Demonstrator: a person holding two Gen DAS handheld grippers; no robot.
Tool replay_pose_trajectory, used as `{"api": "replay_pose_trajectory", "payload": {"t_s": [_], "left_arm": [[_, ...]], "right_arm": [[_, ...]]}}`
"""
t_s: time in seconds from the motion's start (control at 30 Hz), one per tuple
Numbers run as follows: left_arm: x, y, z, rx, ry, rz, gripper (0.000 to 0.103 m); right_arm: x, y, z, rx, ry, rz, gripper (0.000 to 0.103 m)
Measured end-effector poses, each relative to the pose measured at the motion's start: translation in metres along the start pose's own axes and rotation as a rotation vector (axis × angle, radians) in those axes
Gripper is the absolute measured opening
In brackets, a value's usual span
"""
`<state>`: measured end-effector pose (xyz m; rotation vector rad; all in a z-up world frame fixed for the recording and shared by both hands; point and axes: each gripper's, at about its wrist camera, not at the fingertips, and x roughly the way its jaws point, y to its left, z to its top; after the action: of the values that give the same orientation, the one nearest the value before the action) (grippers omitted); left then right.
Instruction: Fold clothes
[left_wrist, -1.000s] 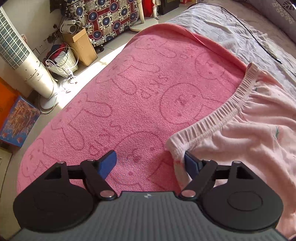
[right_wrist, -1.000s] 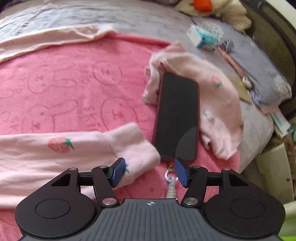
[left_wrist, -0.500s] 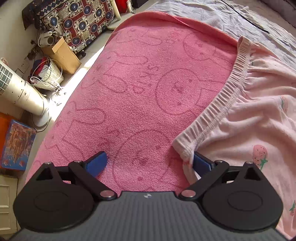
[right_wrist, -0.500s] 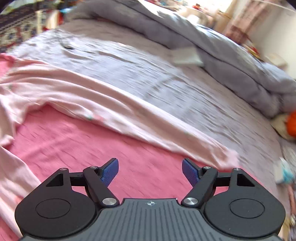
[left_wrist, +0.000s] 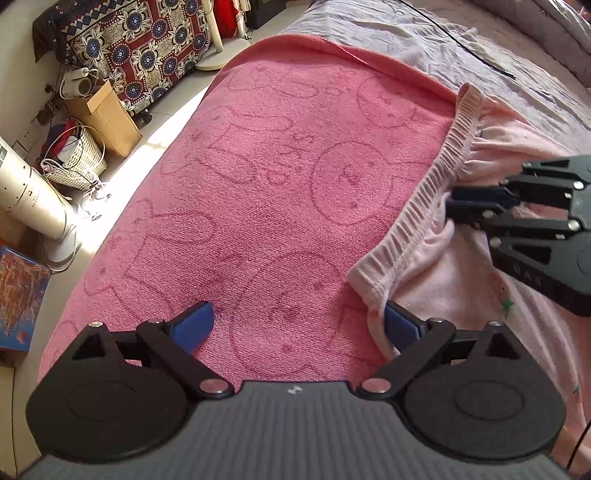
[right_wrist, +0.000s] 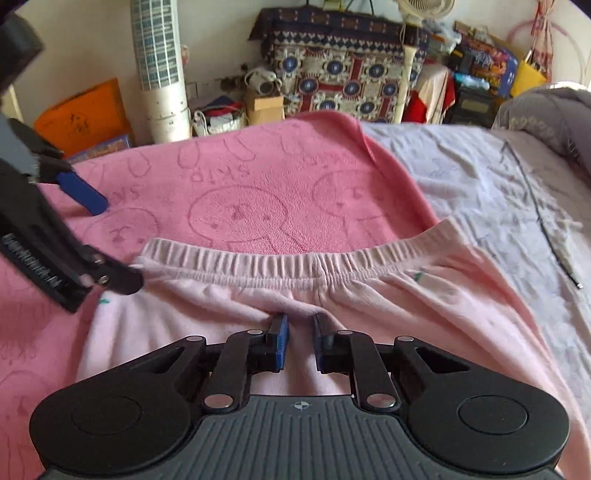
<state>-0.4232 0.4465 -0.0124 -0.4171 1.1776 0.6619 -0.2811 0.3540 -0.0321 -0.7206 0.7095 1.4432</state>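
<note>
Pale pink pants (right_wrist: 388, 314) with an elastic waistband (right_wrist: 258, 264) lie on a pink blanket (left_wrist: 277, 184) spread over the bed. My right gripper (right_wrist: 300, 332) sits just below the middle of the waistband. Its jaws are closing, and a ridge of the pink cloth is bunched between the pads. The left wrist view shows the right gripper (left_wrist: 452, 206) coming in from the right. My left gripper (left_wrist: 297, 325) stands wide open at the waistband's near corner (left_wrist: 373, 284), one finger (left_wrist: 400, 325) against the cloth, the other over bare blanket. In the right wrist view the left gripper (right_wrist: 118, 243) is at the left.
Grey bed sheet (right_wrist: 480, 192) with a thin black cable (right_wrist: 543, 221) lies beyond the blanket. On the floor past the bed edge stand a white tower fan (left_wrist: 29, 199), a wicker basket (left_wrist: 77, 162), a cardboard box (left_wrist: 107, 118) and furniture under a patterned cloth (left_wrist: 140, 48).
My right gripper swung from the pants' leg end by the phone across the bed to the waistband, and its jaws narrowed on the cloth. My left gripper opened wider and rolled slightly in place.
</note>
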Motion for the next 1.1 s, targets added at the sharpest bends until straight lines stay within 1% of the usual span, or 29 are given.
{"api": "replay_pose_trajectory", "payload": {"t_s": [0.03,0.1,0.2,0.27,0.3,0.4,0.47,0.5,0.53,0.57,0.63,0.67,0.7,0.77,0.8,0.83,0.9,0.97,1.0,1.03,1.07,1.1], "left_arm": [[-0.001,0.0,0.0,0.0,-0.004,-0.005,0.098],[-0.004,0.002,-0.001,-0.011,-0.009,-0.017,0.098],[-0.013,0.008,-0.002,-0.033,-0.012,-0.038,0.098],[-0.019,0.012,-0.003,-0.04,-0.019,-0.055,0.098],[-0.021,0.014,-0.004,-0.042,-0.021,-0.063,0.098],[-0.024,0.019,-0.004,-0.057,-0.01,-0.071,0.098],[-0.02,0.023,-0.004,-0.071,0.001,-0.041,0.098],[-0.016,0.026,-0.004,-0.082,0.011,-0.017,0.098],[-0.01,0.029,-0.004,-0.098,0.027,0.014,0.098],[-0.005,0.032,-0.004,-0.115,0.04,0.043,0.097],[-0.007,0.036,-0.003,-0.154,0.027,0.076,0.094],[-0.011,0.036,-0.003,-0.167,0.008,0.089,0.094],[-0.018,0.034,-0.002,-0.159,-0.026,0.104,0.093],[-0.034,0.016,0.001,-0.079,-0.098,0.13,0.093],[-0.04,0.003,0.002,-0.027,-0.124,0.128,0.093],[-0.044,-0.013,0.0,0.03,-0.138,0.103,0.093],[-0.051,-0.046,-0.002,0.145,-0.166,0.054,0.093],[-0.055,-0.086,-0.012,0.269,-0.182,-0.015,0.093],[-0.054,-0.106,-0.02,0.329,-0.184,-0.052,0.094],[-0.052,-0.122,-0.029,0.378,-0.176,-0.08,0.094],[-0.047,-0.135,-0.038,0.418,-0.16,-0.092,0.094],[-0.041,-0.148,-0.048,0.452,-0.14,-0.089,0.094]], "right_arm": [[0.002,-0.001,0.006,0.004,-0.016,0.002,0.013],[0.004,-0.001,0.015,0.0,-0.035,0.004,0.013],[-0.013,-0.004,0.014,0.004,-0.063,0.013,0.014],[-0.035,-0.006,0.004,0.035,-0.093,0.005,0.015],[-0.049,-0.007,-0.006,0.056,-0.104,-0.003,0.015],[-0.085,-0.005,-0.044,0.109,-0.086,-0.035,0.016],[-0.101,-0.001,-0.073,0.14,-0.043,-0.067,0.017],[-0.107,-0.001,-0.087,0.156,-0.018,-0.077,0.022],[-0.107,-0.002,-0.106,0.171,0.036,-0.105,0.03],[-0.105,-0.003,-0.125,0.186,0.097,-0.137,0.031],[-0.117,-0.006,-0.141,0.211,0.096,-0.16,0.031],[-0.127,-0.004,-0.143,0.217,0.089,-0.165,0.031],[-0.138,-0.002,-0.142,0.222,0.083,-0.169,0.031],[-0.158,0.009,-0.143,0.214,0.066,-0.172,0.037],[-0.167,0.017,-0.145,0.195,0.054,-0.169,0.046],[-0.172,0.027,-0.151,0.173,0.059,-0.177,0.052],[-0.175,0.039,-0.169,0.189,0.125,-0.186,0.053],[-0.18,0.044,-0.198,0.249,0.219,-0.199,0.053],[-0.187,0.046,-0.213,0.285,0.249,-0.215,0.053],[-0.197,0.045,-0.226,0.319,0.262,-0.231,0.054],[-0.211,0.041,-0.245,0.366,0.286,-0.262,0.055],[-0.224,0.037,-0.262,0.412,0.321,-0.307,0.058]]}}
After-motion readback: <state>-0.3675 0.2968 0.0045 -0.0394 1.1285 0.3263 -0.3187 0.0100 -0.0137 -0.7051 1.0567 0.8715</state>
